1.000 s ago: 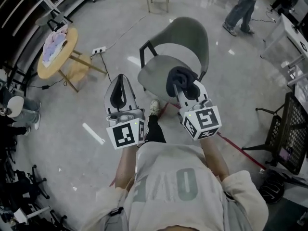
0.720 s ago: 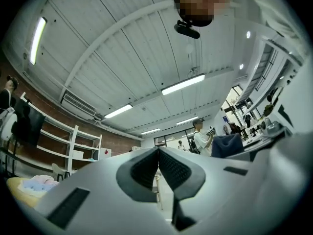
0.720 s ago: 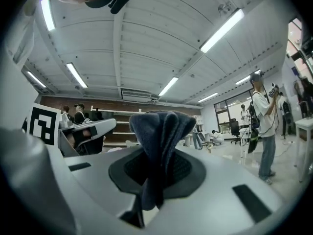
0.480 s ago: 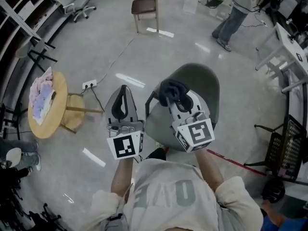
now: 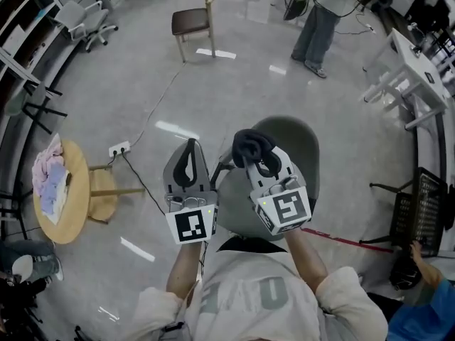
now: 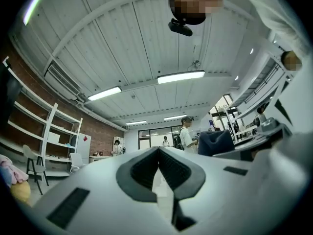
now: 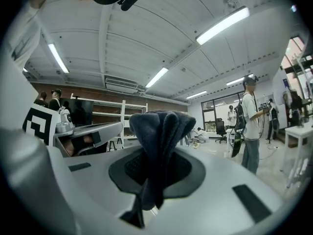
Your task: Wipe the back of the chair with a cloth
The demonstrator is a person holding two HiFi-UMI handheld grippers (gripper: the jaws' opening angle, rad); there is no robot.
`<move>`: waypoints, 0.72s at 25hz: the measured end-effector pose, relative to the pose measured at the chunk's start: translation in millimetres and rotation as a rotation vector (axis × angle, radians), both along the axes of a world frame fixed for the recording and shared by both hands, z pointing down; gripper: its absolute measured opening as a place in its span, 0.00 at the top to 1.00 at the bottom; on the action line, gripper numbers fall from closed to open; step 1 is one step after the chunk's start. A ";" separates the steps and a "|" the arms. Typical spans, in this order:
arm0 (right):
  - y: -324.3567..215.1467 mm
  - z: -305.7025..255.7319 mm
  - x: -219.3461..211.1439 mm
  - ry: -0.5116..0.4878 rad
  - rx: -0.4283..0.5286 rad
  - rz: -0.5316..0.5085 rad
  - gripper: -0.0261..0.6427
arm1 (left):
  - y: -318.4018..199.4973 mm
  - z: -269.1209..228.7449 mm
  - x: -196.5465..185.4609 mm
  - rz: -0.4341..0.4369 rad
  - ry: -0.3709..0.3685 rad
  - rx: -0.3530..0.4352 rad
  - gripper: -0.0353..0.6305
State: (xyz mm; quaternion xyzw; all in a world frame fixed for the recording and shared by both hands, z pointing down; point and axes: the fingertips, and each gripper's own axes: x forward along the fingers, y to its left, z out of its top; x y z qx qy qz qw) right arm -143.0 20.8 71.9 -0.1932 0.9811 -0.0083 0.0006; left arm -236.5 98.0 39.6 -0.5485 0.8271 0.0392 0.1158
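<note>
A grey shell chair (image 5: 298, 148) stands on the floor right below me, mostly hidden by both grippers. My right gripper (image 5: 257, 150) is shut on a dark blue cloth (image 5: 252, 145), bunched at its tips above the chair; in the right gripper view the cloth (image 7: 159, 136) sticks up between the jaws. My left gripper (image 5: 188, 155) hangs to the left of the chair, shut with nothing between its jaws. Both grippers point upward, so the left gripper view shows my left gripper (image 6: 157, 153) against the ceiling.
A round wooden side table (image 5: 65, 219) with pink and blue cloths (image 5: 47, 180) stands at the left. A power strip (image 5: 118, 148) and cable lie on the floor. A wooden chair (image 5: 193, 21) stands far off. A person (image 5: 316, 20) stands at the back right; a black crate (image 5: 421, 215) sits at the right.
Both grippers have risen and tilted upward while my view shifted forward. The chair now lies lower in view, under the grippers. The cloth stays held in the right gripper.
</note>
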 end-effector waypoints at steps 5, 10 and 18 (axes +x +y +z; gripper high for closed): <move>-9.5 -5.7 12.0 -0.011 -0.015 0.023 0.87 | -15.7 3.7 16.9 0.023 0.010 -0.017 0.92; -22.4 -8.0 24.9 -0.010 0.005 0.037 0.87 | -27.3 -4.5 29.6 0.018 -0.008 -0.009 0.92; -42.6 4.7 47.7 0.014 -0.022 0.091 0.88 | -47.4 -1.2 46.0 0.055 -0.004 -0.038 0.92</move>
